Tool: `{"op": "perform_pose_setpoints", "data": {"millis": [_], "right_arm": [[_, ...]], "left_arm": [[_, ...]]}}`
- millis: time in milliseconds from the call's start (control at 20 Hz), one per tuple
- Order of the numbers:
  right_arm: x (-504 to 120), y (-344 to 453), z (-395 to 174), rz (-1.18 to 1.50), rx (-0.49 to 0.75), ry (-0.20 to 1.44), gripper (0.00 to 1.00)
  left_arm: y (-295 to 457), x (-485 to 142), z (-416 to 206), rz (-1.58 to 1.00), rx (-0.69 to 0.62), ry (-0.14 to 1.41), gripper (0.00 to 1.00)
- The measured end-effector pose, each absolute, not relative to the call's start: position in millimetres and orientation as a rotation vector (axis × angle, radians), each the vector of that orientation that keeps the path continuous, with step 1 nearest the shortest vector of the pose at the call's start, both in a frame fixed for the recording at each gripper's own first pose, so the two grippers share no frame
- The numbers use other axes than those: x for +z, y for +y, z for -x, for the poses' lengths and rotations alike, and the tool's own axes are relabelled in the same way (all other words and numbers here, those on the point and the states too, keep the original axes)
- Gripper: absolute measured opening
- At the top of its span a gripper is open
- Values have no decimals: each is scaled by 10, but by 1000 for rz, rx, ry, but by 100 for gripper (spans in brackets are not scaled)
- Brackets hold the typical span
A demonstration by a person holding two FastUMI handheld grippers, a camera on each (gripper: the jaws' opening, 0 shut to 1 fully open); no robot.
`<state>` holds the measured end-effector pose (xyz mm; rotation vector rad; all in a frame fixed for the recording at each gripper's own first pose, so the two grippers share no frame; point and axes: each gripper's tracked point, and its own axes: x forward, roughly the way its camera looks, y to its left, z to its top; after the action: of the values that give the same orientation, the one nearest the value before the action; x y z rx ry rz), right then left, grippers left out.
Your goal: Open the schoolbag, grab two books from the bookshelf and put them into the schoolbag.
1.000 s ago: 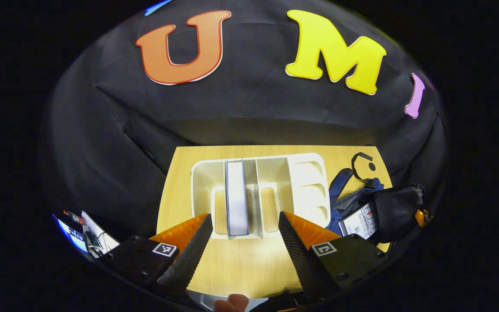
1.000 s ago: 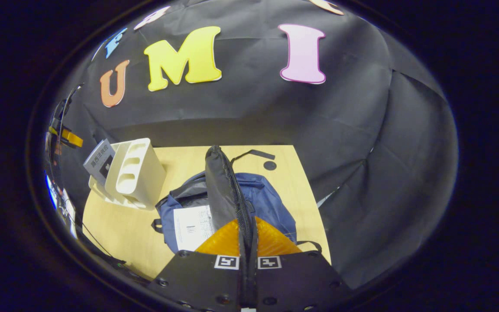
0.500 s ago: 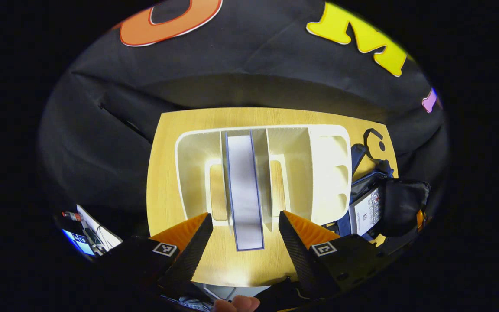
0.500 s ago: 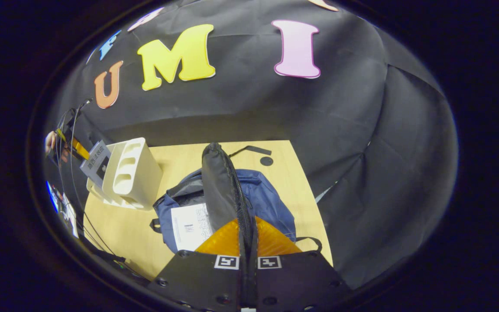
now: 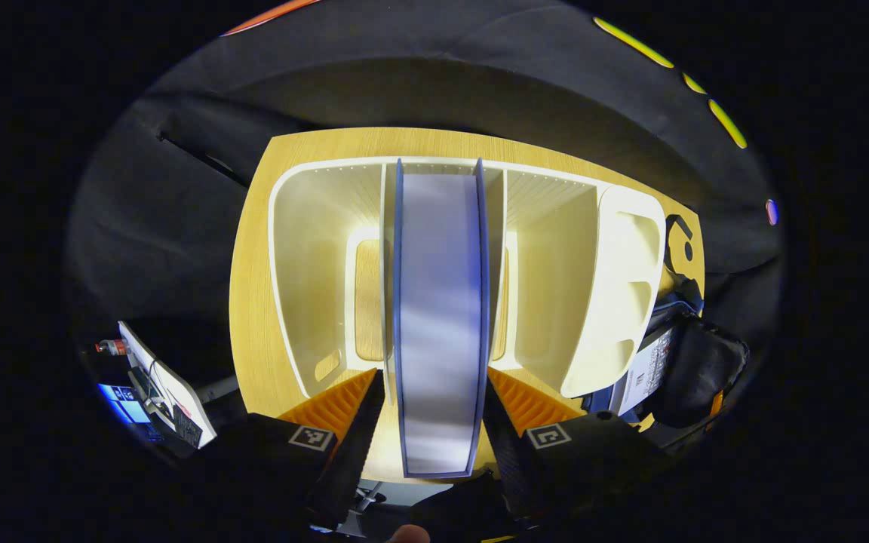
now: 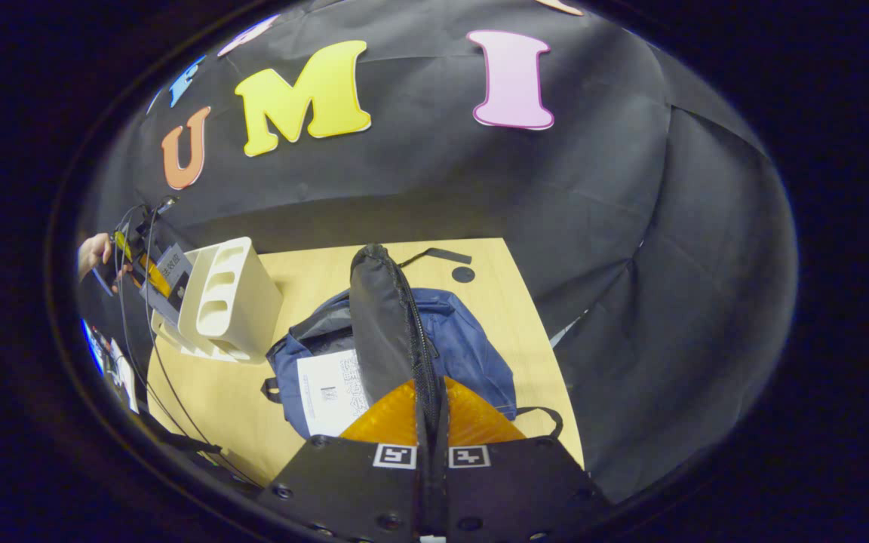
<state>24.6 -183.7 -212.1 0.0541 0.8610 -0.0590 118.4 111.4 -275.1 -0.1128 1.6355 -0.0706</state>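
- Schoolbag [image 6: 465, 339], navy blue, is lying on the wooden table [image 6: 216, 400] just to the right of the white bookshelf [image 6: 234, 298], as the right gripper view shows it; its black front flap [image 6: 382, 324] is standing upright above the bag.
- Right gripper [image 6: 433, 407] is pinching the zippered edge of that flap, its two fingers pressed together on the fabric.
- One book [image 6: 327, 392] is lying inside the opened bag, its white cover facing up; the print on it is too small to read.
- Second book [image 5: 438, 317] is standing on edge in the middle slot of the bookshelf [image 5: 314, 249], blue covers either side of pale page edges, its near end sticking out past the shelf's front.
- Left gripper [image 5: 434, 418] is straddling that projecting end, jaws spread, one finger on each side close to the covers; whether they are touching cannot be told.
- Bookshelf's right end wall [image 5: 623, 294] is showing three oval cut-outs, and the schoolbag [image 5: 695, 369] is lying just beyond it.
- From the right gripper view, the same book [image 6: 170, 275] is showing a grey cover with dark characters, not legible, and a hand [image 6: 95, 253] is holding the left gripper beside it.
- Screen [image 5: 127, 394] is glowing blue off the table's left edge.
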Motion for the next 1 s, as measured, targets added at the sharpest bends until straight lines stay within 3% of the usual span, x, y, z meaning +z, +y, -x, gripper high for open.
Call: {"op": "perform_pose_setpoints", "data": {"millis": [200,250,1000], "right_arm": [[-2119,-1848,-231,-42,-43,858,1],[-2117,-1863,-221,-37,-40,855,1],[-2130,-1814,-199,-11,18,853,1]], "left_arm": [[1126,-2799,-1221,110,-35,1618,49],[1141,-2783,-1195,115,-25,1625,47],[1420,-1257,-309,377,-36,1432,42]]}}
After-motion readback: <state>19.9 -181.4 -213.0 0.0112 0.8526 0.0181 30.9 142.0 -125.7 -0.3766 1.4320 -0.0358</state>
